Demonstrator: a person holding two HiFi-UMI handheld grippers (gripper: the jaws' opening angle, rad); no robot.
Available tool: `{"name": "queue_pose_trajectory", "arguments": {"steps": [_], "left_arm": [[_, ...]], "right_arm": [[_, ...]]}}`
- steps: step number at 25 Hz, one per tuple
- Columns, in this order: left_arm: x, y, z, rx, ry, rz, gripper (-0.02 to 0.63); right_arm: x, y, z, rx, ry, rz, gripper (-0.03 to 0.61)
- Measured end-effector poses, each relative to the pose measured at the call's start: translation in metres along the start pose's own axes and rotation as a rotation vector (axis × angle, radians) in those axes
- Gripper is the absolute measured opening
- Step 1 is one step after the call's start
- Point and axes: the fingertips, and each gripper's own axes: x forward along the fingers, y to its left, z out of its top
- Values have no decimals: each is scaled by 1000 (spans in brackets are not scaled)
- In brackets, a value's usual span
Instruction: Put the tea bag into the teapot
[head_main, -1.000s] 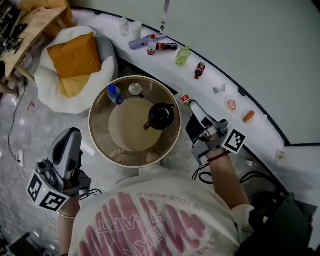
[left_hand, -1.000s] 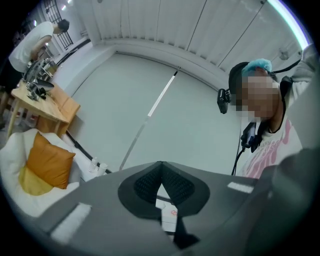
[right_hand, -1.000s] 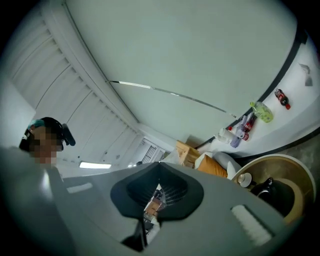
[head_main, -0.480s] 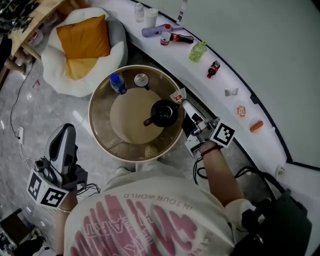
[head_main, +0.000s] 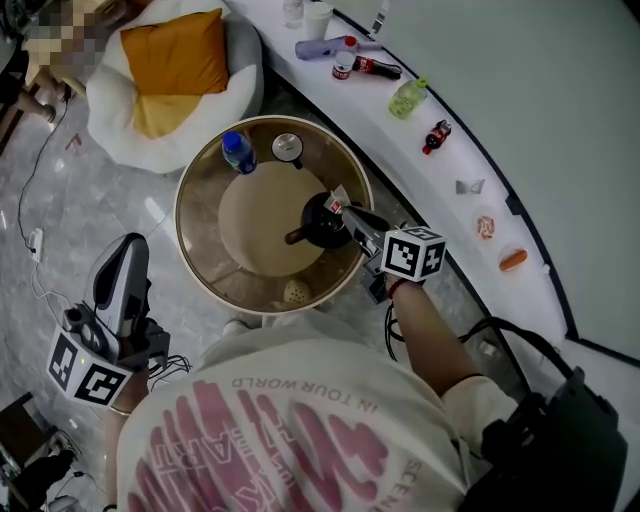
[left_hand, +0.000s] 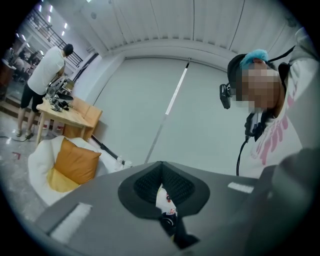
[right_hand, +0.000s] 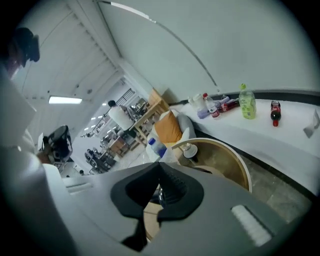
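Observation:
A black teapot (head_main: 318, 224) stands right of centre on the round wooden table (head_main: 200, 270). My right gripper (head_main: 343, 208) reaches in from the right and hovers over the teapot's top, shut on a small red-and-white tea bag (head_main: 335, 197). In the right gripper view the right gripper (right_hand: 160, 172) has its pads pressed together, and the table (right_hand: 225, 155) lies just beyond them. My left gripper (head_main: 128, 248) hangs low at the left, off the table, and holds nothing. The left gripper (left_hand: 161, 169) points at a wall with its pads closed.
On the table's far side stand a blue-capped bottle (head_main: 236, 152) and a round lid (head_main: 287, 147), with a small pale round piece (head_main: 297, 292) near its front rim. A white ledge (head_main: 440, 170) carries several bottles. A beanbag with an orange cushion (head_main: 180, 55) sits far left.
My right gripper has carried the tea bag leftward from beside the table's right rim to above the teapot. The left gripper has stayed about where it was.

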Motion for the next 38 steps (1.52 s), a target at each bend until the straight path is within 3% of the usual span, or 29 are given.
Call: {"name": "queue_pose_trajectory", "arguments": {"steps": [10,14,19,24,29,32,38], "left_arm": [[-5,10,-6,-26,-6,42,14],[-7,15,-4,-36,-14,47,14],[-15,19,-4,-55,-24,60,14],[-30,21,-9,-75,-44,90,14],[-40,21,-13,-96,-59,114,14],[-46,21,-15,-105,-63,132,14],[-50,22,-15,-110,-71,150,14]], "right_arm": [[22,-20,-45,-101,321,-131,8],[24,-30,-60,-244,510,-237,6],[21,-33,-62,-461,642,-345,6],[21,-34,-58,-786,734,-419,6],[25,-34,-54,-981,766,-450,6],[31,-35,-61,-1038,797,-432,8],[48,-32,-75,-1032,842,-376,6]]}}
